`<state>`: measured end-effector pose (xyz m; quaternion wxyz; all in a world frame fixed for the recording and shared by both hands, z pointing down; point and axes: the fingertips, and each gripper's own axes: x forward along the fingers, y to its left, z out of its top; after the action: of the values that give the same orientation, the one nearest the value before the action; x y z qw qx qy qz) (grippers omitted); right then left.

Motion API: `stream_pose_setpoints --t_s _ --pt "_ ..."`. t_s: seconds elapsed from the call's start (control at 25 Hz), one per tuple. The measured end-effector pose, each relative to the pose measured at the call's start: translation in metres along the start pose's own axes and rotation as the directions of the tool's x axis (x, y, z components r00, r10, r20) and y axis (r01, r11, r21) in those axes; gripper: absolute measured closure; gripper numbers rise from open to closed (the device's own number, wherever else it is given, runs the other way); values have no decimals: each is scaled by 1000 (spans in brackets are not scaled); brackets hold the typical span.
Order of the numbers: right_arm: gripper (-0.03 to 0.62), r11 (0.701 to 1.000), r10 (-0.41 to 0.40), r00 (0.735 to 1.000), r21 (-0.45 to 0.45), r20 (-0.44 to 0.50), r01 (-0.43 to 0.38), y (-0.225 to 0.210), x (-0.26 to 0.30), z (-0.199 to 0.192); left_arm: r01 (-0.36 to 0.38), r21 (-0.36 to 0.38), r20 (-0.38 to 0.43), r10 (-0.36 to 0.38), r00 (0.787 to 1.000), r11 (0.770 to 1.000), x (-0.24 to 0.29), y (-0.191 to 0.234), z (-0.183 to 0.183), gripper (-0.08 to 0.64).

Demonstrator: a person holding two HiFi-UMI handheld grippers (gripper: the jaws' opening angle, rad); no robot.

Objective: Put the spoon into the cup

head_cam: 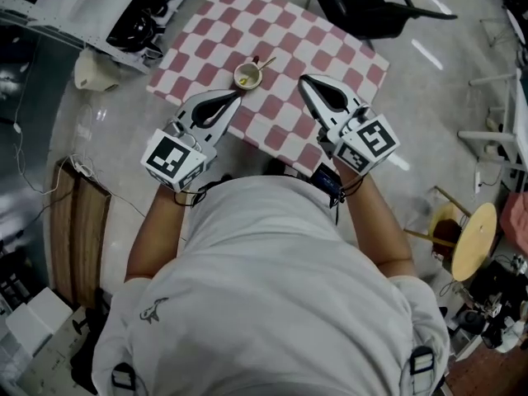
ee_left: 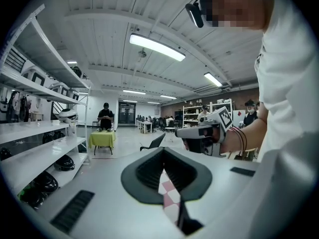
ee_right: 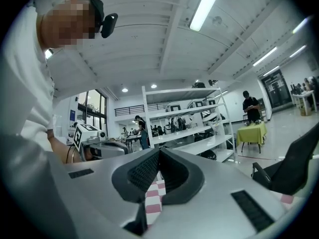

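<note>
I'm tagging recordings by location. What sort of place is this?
Probably a large lab or workshop hall: open metal shelving holding helmets, long ceiling strip lights and a bare concrete floor.

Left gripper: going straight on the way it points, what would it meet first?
Probably the cup, just ahead of the left gripper; height is unclear, so it may pass over.

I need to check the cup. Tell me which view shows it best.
The head view. It looks down on the cup, which stands on the checked cloth. Neither gripper view shows the cup: each looks out over the room, and only a strip of the cloth shows low in the frame.
</note>
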<state>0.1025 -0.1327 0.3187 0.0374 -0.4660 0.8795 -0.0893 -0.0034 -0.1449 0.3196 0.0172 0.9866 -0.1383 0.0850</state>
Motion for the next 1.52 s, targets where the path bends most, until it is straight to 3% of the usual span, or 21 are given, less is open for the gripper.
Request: stream_pose_setpoints --t_s 0.36,1.04,1.2,1.52 --pt "560 996 -85 996 14 32 85 47 9 8 82 24 26 -83 996 996 -45 8 6 546" --pt "560 966 -257 964 -12 61 259 205 -2 -6 220 -2 77 -219 973 976 -174 -10 -10 547" --pt "560 963 -267 963 -30 47 268 221 -16 -9 241 -12 74 -240 968 970 -185 -25 -15 547" --pt "560 975 -209 977 -71 39 211 251 -60 -9 198 18 83 -199 976 980 -202 -78 -5 546"
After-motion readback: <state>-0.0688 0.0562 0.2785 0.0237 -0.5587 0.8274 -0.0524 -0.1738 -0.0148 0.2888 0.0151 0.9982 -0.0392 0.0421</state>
